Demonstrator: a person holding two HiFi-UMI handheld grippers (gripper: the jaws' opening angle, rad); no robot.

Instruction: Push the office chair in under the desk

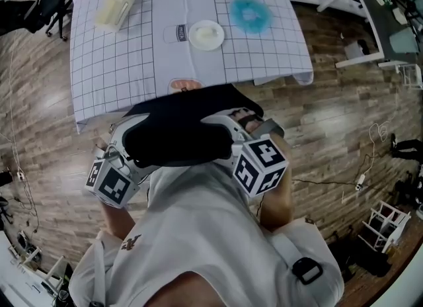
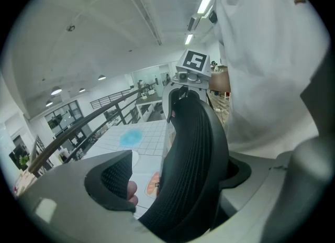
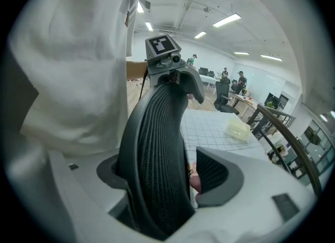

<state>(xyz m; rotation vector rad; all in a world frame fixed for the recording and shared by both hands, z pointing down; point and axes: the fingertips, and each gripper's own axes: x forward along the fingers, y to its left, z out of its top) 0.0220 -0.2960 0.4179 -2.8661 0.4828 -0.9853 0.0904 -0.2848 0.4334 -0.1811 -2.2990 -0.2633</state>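
Before the desk (image 1: 112,67) and plate (image 1: 206,35), left claw (image 2: 172,179) and right claw (image 3: 162,179) gape round the chair back (image 1: 178,133).

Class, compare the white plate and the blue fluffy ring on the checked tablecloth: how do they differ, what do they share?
Colour: the white plate is plain white; the blue fluffy ring is turquoise with a paler middle. Edge: the plate's rim is smooth and crisp; the ring's outline is fuzzy. Place: the ring lies right of the plate and farther back. Both are round and lie on the checked tablecloth.
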